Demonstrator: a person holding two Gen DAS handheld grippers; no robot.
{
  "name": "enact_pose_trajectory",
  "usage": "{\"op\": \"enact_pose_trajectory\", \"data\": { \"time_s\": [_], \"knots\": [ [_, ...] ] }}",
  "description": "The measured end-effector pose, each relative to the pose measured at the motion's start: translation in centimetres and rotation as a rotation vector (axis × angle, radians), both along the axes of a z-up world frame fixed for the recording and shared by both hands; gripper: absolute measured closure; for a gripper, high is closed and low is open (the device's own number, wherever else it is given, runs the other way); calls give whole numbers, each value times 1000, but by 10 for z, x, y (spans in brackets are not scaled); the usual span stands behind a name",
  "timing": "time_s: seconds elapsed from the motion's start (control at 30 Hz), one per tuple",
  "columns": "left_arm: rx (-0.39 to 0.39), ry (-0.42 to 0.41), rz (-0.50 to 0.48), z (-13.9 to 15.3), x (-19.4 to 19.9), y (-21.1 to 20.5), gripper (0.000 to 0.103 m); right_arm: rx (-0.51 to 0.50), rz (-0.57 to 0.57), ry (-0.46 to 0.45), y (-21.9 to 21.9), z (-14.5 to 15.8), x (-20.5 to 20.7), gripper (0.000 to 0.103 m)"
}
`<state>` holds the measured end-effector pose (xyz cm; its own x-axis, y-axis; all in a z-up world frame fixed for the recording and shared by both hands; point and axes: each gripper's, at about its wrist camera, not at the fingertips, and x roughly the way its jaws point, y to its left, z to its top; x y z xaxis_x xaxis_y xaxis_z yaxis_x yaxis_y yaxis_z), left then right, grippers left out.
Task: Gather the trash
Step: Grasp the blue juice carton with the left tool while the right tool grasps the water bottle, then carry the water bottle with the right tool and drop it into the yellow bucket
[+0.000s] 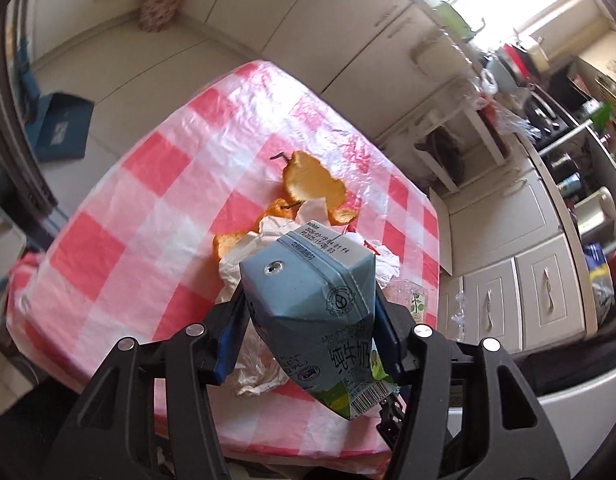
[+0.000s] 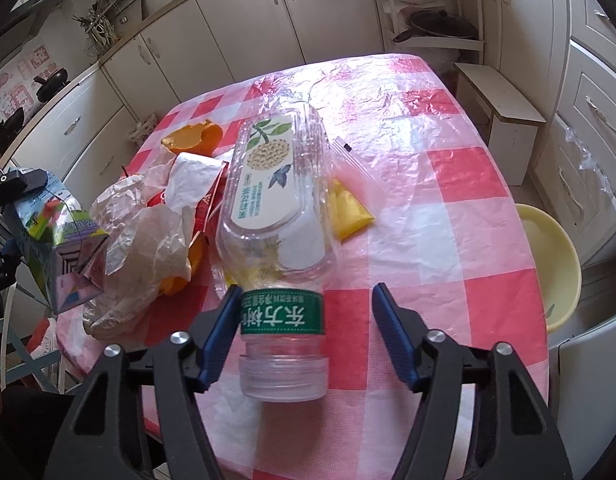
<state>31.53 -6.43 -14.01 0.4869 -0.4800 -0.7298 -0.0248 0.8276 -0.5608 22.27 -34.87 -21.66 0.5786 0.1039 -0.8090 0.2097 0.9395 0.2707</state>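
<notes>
My left gripper (image 1: 308, 316) is shut on a blue-grey milk carton (image 1: 316, 304) and holds it above the table; the carton also shows at the left of the right wrist view (image 2: 56, 240). Under it lie crumpled white paper (image 1: 244, 256) and orange peel (image 1: 312, 184). My right gripper (image 2: 308, 320) is open around a clear plastic bottle (image 2: 276, 208) with a green label, lying on the table. Its left finger touches the bottle; the right finger stands apart. Beside the bottle are crumpled paper (image 2: 148, 232), orange peel (image 2: 196, 136) and a yellow wrapper (image 2: 348, 208).
The table has a red-and-white checked plastic cloth (image 2: 448, 184). A pale yellow basin (image 2: 548, 264) sits off its right edge, a small white stool (image 2: 504, 108) beyond. Kitchen cabinets (image 2: 236, 28) ring the room. A blue box (image 1: 60, 128) lies on the floor.
</notes>
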Motion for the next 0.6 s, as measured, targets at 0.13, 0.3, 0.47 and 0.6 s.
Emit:
{"op": "enact_pose_trajectory", "data": {
  "time_s": [0.13,0.3,0.47,0.6],
  "knots": [
    [-34,16,-20,-16,1,7,50,45,15,-15,-2,-1,-3,63],
    [-72,12,-33,-20,1,15,50,116,30,-87,-8,11,-12,63],
    [-86,-33,-63,-12,-4,14,50,175,4,-144,-22,20,-22,63],
    [-106,-36,-84,-11,-3,6,50,162,-78,-183,-51,33,-35,63]
  ]
}}
